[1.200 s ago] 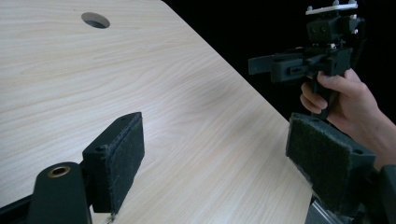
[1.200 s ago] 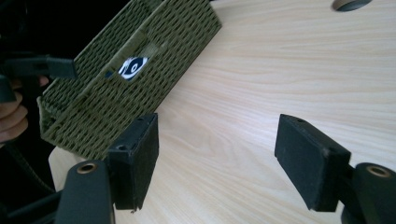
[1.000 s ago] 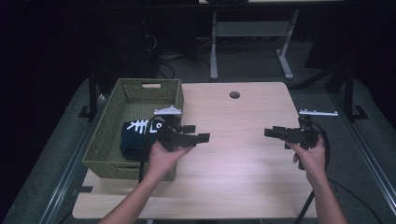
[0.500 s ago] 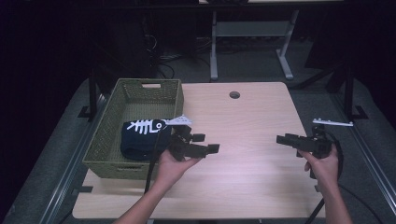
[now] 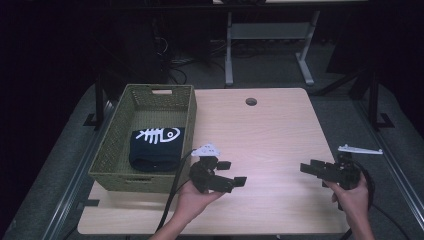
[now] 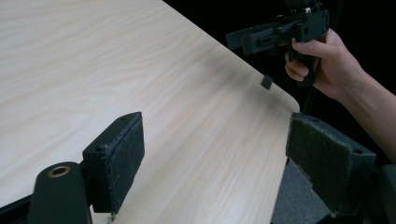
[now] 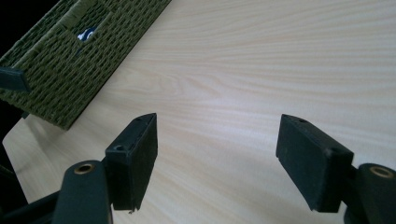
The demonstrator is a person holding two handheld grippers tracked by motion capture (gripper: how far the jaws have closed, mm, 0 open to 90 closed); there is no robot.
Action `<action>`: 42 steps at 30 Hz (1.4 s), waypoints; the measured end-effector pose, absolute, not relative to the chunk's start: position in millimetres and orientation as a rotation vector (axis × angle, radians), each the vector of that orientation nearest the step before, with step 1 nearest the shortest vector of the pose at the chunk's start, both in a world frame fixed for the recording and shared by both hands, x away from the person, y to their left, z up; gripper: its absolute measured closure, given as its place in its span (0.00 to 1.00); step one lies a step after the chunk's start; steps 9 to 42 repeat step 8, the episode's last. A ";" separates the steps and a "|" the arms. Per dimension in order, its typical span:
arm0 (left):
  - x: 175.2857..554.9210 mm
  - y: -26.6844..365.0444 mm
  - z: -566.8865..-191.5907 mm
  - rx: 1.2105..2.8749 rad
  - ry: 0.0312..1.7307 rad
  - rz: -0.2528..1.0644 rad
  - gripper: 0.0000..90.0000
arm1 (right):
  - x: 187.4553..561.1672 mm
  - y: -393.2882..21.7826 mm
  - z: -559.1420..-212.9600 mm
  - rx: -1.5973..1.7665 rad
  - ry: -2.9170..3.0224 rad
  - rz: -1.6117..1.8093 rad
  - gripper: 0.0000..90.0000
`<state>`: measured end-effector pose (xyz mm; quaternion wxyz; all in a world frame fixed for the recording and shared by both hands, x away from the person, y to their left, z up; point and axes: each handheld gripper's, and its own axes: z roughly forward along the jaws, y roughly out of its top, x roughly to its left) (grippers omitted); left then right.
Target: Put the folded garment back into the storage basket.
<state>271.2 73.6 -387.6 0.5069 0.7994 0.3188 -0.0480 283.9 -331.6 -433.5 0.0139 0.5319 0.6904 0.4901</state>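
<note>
So the green woven basket [image 5: 112, 160] is sitting on the left side of the table [image 5: 270, 130], and there's a folded dark cloth with a white fish-skeleton print [image 5: 155, 147] lying inside it, toward the near right part. Nothing else is on the tabletop itself, just a small round cable hole [image 5: 251, 101] near the far edge. Nothing is standing between the two grippers, only bare wood.

The left gripper [image 5: 231, 174] is hanging over the table just beside the basket's near right corner, pointing right, with its cable drooping down toward the person. Its jaws are standing wide apart with nothing between them; the left gripper view is showing just wood grain between the pads [image 6: 125, 158]. The right gripper [image 5: 311, 167] is hovering at the near right edge of the table, pointing left, jaws also spread wide and empty in the right gripper view [image 7: 217, 161], where the basket [image 7: 70, 60] is showing off at the upper left.

The surface is a pale wood-look top with rounded corners. The room around it is dark, with grey carpet, a metal desk frame [image 5: 270, 40] at the back and some cables on the floor.

Compared with a second ago, both hands are pulling back toward the person and sinking lower. The left one was right up against the cloth in the basket then; now it's clear of it, and the cloth is lying there fully uncovered.
</note>
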 end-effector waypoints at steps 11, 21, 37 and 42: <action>245.6 67.9 -407.4 1.944 0.723 -0.100 0.22 | 237.6 -324.3 -443.7 1.594 2.071 1.597 0.29; 245.6 67.9 -407.4 1.944 0.723 -0.100 0.22 | 237.6 -324.3 -443.7 1.594 2.071 1.597 0.29; 245.6 67.9 -407.4 1.944 0.723 -0.100 0.22 | 237.6 -324.3 -443.7 1.594 2.071 1.597 0.29; 245.6 67.9 -407.4 1.944 0.723 -0.100 0.22 | 237.6 -324.3 -443.7 1.594 2.071 1.597 0.29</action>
